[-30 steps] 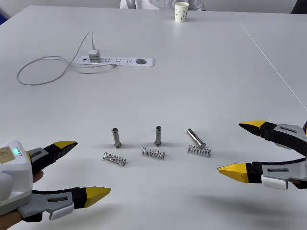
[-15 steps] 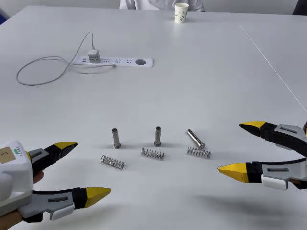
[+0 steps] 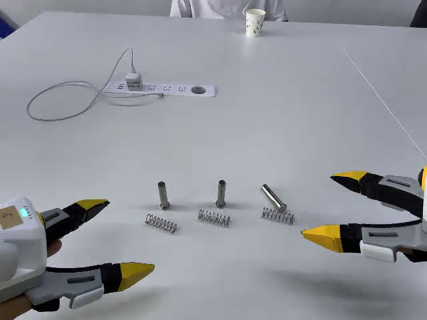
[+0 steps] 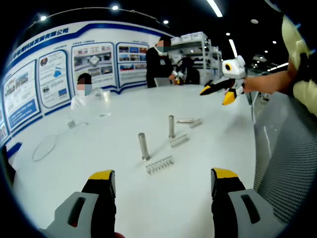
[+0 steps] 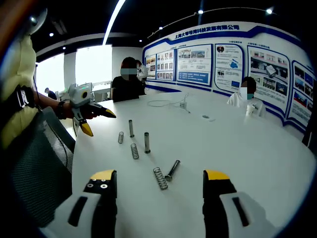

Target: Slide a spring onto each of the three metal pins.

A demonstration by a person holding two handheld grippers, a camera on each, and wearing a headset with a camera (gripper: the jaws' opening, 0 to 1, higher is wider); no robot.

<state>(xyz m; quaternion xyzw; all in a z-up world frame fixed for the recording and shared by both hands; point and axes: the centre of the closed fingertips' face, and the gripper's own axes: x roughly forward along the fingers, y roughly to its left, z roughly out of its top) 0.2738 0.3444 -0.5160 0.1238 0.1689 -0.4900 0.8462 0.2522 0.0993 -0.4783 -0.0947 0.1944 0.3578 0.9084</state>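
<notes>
While the head view has shifted a little over the last second, nothing on the white table [image 3: 300, 120] has moved, so I judge the task not yet begun. The left gripper [image 3: 129, 235], grey with yellow tips, sits nearer than the upright middle steel pin [image 3: 221, 193] and to its left, jaws spread and empty. The right gripper [image 3: 319, 205], to that pin's right, is likewise spread and empty. A white power strip [image 3: 167, 88] lies well beyond the pin. A speckled paper cup [image 3: 253, 23] stands farthest beyond; its contents cannot be told. The left steel pin [image 3: 162, 195] stands upright; the right steel pin [image 3: 273, 197] lies on its side. The left wire spring [image 3: 161, 223], centre wire spring [image 3: 214, 217] and right wire spring [image 3: 277, 215] lie flat just in front, none threaded
</notes>
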